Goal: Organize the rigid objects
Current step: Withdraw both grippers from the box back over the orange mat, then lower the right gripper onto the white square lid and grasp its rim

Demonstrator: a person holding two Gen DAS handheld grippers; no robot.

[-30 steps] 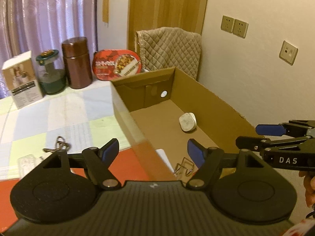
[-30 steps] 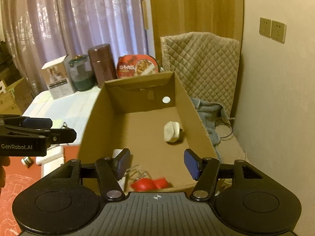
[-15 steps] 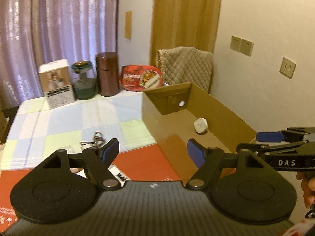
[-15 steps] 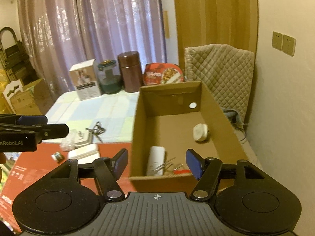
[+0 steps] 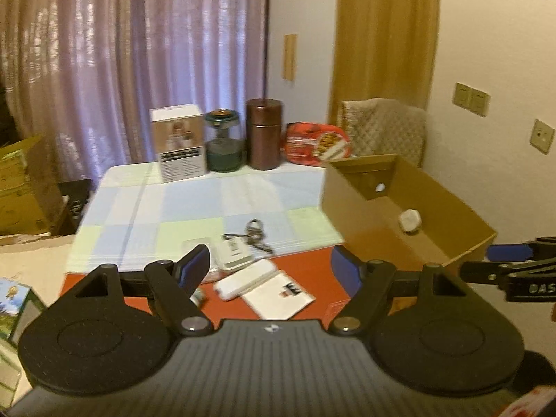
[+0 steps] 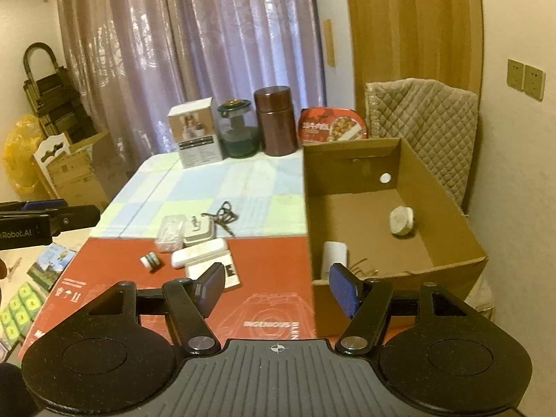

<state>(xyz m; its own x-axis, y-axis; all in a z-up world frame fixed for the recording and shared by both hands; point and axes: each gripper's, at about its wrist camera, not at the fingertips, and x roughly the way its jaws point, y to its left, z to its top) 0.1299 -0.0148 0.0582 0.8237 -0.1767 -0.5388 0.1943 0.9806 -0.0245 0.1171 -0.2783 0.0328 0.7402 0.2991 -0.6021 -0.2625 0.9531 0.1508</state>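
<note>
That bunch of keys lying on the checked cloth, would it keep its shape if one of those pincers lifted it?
Probably not. The bunch of keys looks like separate dark pieces sprawled in a loose tangle, so it would likely dangle and swing. Lying flat on the tablecloth, it seems unlikely to roll, though thin metal may slip between pads.

- Sheer purple curtain [image 6: 180, 55], full height, backlit by a window.
- Wooden panel [image 6: 413, 34] right of the curtain.
- Cream wall [image 5: 500, 52] bearing switch plates [image 6: 525, 77].
- Chair draped with a quilted beige cover [image 6: 427, 111].
- Worktop [image 5: 194, 201] with a pastel checked cloth.
- Cardboard cartons [image 6: 83, 170] stacked at left.
</note>
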